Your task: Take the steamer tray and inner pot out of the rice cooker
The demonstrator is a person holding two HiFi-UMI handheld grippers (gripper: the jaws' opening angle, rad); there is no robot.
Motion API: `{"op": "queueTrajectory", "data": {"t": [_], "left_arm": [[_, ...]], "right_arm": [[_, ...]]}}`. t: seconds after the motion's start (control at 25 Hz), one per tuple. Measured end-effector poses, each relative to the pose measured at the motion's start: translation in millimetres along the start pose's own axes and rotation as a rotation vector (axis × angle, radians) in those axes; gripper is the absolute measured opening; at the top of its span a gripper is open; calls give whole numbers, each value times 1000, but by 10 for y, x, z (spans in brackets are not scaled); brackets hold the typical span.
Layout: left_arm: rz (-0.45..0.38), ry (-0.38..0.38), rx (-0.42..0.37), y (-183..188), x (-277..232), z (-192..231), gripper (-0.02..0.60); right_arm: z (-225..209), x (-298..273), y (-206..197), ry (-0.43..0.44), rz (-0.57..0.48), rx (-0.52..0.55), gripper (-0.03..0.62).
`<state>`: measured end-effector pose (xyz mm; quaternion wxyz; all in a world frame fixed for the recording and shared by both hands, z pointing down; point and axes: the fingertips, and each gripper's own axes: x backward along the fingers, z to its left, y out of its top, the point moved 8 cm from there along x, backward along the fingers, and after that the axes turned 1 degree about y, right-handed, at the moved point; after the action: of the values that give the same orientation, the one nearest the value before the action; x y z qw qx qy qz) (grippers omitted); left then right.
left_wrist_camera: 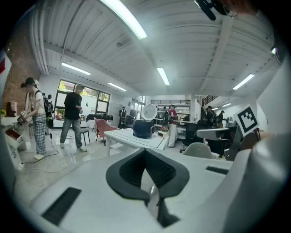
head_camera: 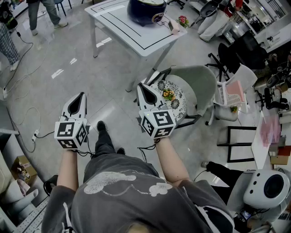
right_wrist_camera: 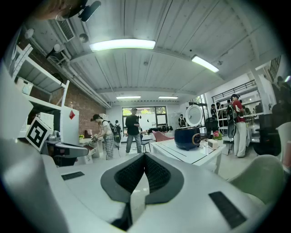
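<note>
A dark blue rice cooker (head_camera: 146, 10) stands on a white table (head_camera: 129, 32) at the top of the head view, well ahead of both grippers. Its round white lid stands open in the left gripper view, above the rice cooker (left_wrist_camera: 144, 128), and also shows in the right gripper view over the rice cooker (right_wrist_camera: 187, 137). My left gripper (head_camera: 81, 95) and right gripper (head_camera: 140, 86) are held out over the floor, far short of the table. Both are shut with nothing between their jaws. The steamer tray and inner pot are not visible.
A grey chair (head_camera: 191, 88) with a patterned cushion stands just right of my right gripper. A small pink flower pot (head_camera: 183, 21) and a small box sit on the table's right corner. People stand at the far left (head_camera: 43, 13). Cables lie on the floor (head_camera: 22, 113).
</note>
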<state>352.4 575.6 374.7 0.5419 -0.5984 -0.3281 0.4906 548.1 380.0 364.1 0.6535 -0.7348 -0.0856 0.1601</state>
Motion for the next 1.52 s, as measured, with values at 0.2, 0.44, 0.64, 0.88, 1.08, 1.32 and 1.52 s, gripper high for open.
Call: {"op": "queueTrajectory", "data": {"t": [0.2,0.44,0.64,0.88,1.08,1.32,1.52], "left_arm": [[12,2,0,-39,70,-104,8],[16,-11,-16,-51,48,-220,8],[34,-5,5,-141,59,-203,8],[-3,21,3,-28,-66,45,8],[-34,14,-26,153,-435,323,23],[-88,-9,-38,302,-1074,796,341],[-137,-26,60,429,-1433,1382,425]], "right_arm": [[9,134,3,-4,-1,9,28],[-58,252,-33,-24,4,2,28],[-71,234,-78,-24,-13,-24,28],[-131,-55,22,-40,-70,-54,29],[-241,-540,174,-22,-108,-68,67],[-386,-1403,291,-12,-88,-58,287],[-365,-2150,352,-3,-47,-74,310]]}}
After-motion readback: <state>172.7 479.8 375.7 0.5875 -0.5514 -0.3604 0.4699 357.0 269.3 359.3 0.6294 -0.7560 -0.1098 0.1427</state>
